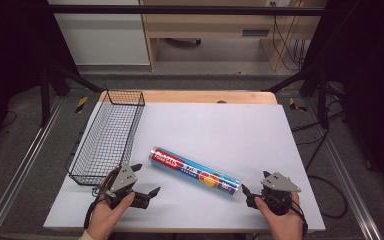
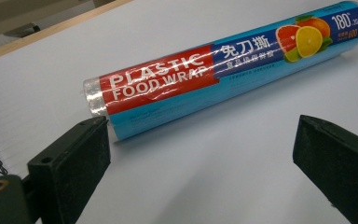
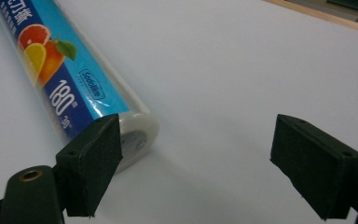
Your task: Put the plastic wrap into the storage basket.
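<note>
High view: a long cylindrical roll of plastic food wrap in a blue and red printed sleeve (image 1: 196, 172) is seen lying on its side on the white table top (image 1: 240, 130), set at a slant, with its red end towards the black wire mesh basket (image 1: 111, 135) and its blue end away from it. The roll lies just beside the basket but apart from it, and nothing is seen inside the basket.

The left gripper (image 1: 145, 180) is held near the roll's red end, on the person's side of it, with its jaws spread wide and nothing between them. In the left gripper view the roll (image 2: 223, 70) is seen lying across, beyond both jaw tips, untouched. The right gripper (image 1: 246, 194) is placed at the roll's blue end, also released and empty; in the right gripper view the capped end of the roll (image 3: 135, 133) is seen just past one jaw, whether touching it cannot be told.

The step in hand is judged to be the approach before a grasp. For the next move, one pair of jaws would have to be brought across the roll's round body and closed squarely, since a cylinder may roll away if nudged; a lift towards the basket would then be called for.
</note>
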The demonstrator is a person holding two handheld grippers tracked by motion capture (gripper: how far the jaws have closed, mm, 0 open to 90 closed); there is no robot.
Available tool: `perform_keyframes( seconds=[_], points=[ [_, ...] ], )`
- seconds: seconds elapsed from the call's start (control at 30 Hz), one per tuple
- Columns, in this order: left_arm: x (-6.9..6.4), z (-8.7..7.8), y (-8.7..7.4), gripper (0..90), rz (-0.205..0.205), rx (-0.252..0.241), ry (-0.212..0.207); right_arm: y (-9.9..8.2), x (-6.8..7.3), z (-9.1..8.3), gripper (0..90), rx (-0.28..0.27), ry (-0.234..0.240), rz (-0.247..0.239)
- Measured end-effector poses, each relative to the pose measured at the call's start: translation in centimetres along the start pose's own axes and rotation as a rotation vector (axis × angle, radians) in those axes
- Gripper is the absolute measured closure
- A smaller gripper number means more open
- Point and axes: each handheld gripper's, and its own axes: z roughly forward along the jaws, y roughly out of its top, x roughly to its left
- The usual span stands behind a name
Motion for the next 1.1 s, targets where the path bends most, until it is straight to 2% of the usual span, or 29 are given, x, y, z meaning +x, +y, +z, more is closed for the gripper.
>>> perform_keyframes(
  seconds=[0.17,0.27,0.37,0.43,0.47,0.5,0.53,0.57,0.6,0.63,0.67,0.7,0.73,0.8,0.83,0.9,1.03,1.1],
  points=[
    [-0.2,0.1,0.1,4.1,0.019,0.008,-0.002,1.0,0.9,0.2,11.2,0.018,0.027,-0.048],
    [-0.3,0.0,0.1,4.0,0.025,0.009,0.003,1.7,1.3,0.0,10.2,0.022,0.027,-0.075],
    [-0.2,-0.1,-0.1,4.0,0.028,0.018,0.017,3.7,2.0,-0.3,8.6,0.088,0.079,-0.125],
    [-0.1,0.0,-0.1,4.0,0.029,0.022,0.021,4.8,2.3,-0.3,8.8,0.12,0.083,-0.164],
    [-0.1,0.0,-0.1,4.0,0.029,0.022,0.021,4.8,2.3,-0.3,8.8,0.12,0.083,-0.164],
    [-0.2,0.0,-0.1,4.0,0.037,0.023,0.024,6.0,2.4,-0.2,8.9,0.146,0.105,-0.194],
    [-0.2,0.0,-0.1,3.9,0.037,0.023,0.024,6.0,2.4,-0.2,8.9,0.146,0.105,-0.194],
    [-0.2,0.0,0.0,4.0,0.043,0.025,0.02,7.1,2.4,0.1,9.2,0.173,0.118,-0.226],
    [-0.2,0.0,0.0,3.9,0.043,0.025,0.02,7.1,2.4,0.1,9.2,0.173,0.118,-0.226],
    [-0.2,0.0,0.1,3.8,0.047,0.025,0.009,8.1,2.4,0.5,10.0,0.184,0.144,-0.247],
    [-0.2,0.0,0.1,3.8,0.047,0.025,0.009,8.1,2.4,0.5,10.0,0.184,0.144,-0.247],
    [-0.2,0.0,0.1,3.8,0.049,0.023,0.007,8.9,2.5,0.9,11.7,0.203,0.186,-0.259],
    [-0.1,0.0,0.1,3.8,0.049,0.022,0.009,8.9,2.5,0.9,11.7,0.203,0.186,-0.259],
    [-0.1,0.0,0.0,3.7,0.043,0.022,-0.002,9.5,2.6,1.3,12.2,0.233,0.221,-0.284],
    [-0.1,0.0,-0.1,3.6,0.042,0.024,0.002,10.1,2.7,1.6,12.7,0.249,0.224,-0.317],
    [-0.1,0.0,-0.1,3.6,0.035,0.026,-0.006,10.5,3.1,2.0,9.1,0.279,0.215,-0.336],
    [0.0,0.1,-0.1,3.6,0.031,0.026,-0.004,11.1,3.6,2.7,10.0,0.313,0.218,-0.366],
    [0.1,-0.1,-0.1,3.6,0.031,0.013,-0.004,11.8,4.3,3.5,10.8,0.329,0.239,-0.402]
  ],
)
